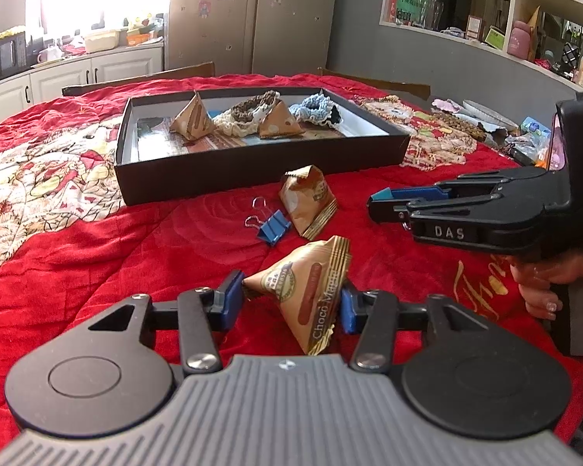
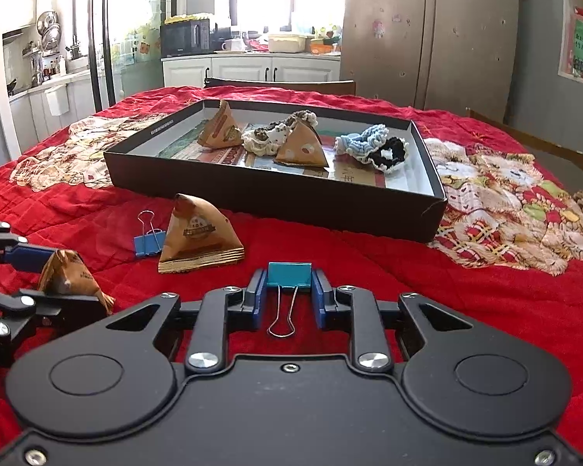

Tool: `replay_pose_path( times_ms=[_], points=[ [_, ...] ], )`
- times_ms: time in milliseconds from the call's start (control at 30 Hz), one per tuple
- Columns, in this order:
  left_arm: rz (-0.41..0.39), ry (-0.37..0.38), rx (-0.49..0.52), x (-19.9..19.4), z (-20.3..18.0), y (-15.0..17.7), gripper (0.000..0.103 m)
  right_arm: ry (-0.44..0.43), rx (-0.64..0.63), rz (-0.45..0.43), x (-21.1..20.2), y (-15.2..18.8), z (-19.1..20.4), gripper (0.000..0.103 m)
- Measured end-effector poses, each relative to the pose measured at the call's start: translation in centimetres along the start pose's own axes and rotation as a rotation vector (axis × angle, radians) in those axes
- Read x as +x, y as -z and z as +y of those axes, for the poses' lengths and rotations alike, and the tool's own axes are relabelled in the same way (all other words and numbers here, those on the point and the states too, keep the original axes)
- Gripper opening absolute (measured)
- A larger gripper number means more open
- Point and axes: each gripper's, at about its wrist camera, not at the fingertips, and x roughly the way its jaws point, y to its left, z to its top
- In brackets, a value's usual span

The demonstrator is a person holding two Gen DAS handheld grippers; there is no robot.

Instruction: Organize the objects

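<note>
Two tools, left tool [image 1: 291, 303] pinching a brown snack packet [image 1: 307, 291], right tool [image 2: 287, 291] pinching a teal binder clip [image 2: 289, 273].

Tray [image 2: 276, 194]: set on the desk [image 2: 369, 256], ahead of both hand-held grippers.
In tray: two packets [image 2: 219, 130] and knitted pieces [image 2: 369, 143].
Loose packet [image 2: 198, 237]: before the tray, a binder clip [image 2: 148, 241] just to its left.
Left hand-held gripper [image 1: 291, 299]: a packet [image 1: 307, 291] between its fingers.
Right hand-held gripper [image 2: 287, 291]: a clip [image 2: 289, 273] between its fingers.
</note>
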Motion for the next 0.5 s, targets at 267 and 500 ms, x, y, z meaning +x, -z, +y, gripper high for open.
replay_pose_path(
  times_ms=[267,500],
  points=[
    [-0.038,-0.02,0.009,-1.2,-0.4,-1.2,0.052,-0.013,-0.003,-0.028,-1.3,-0.4,0.1,0.023],
    [-0.065,-0.034,-0.005,-2.2,-0.1,-2.6,0.052,-0.028,-0.007,-0.06,-2.5,-1.2,0.2,0.023]
  ],
)
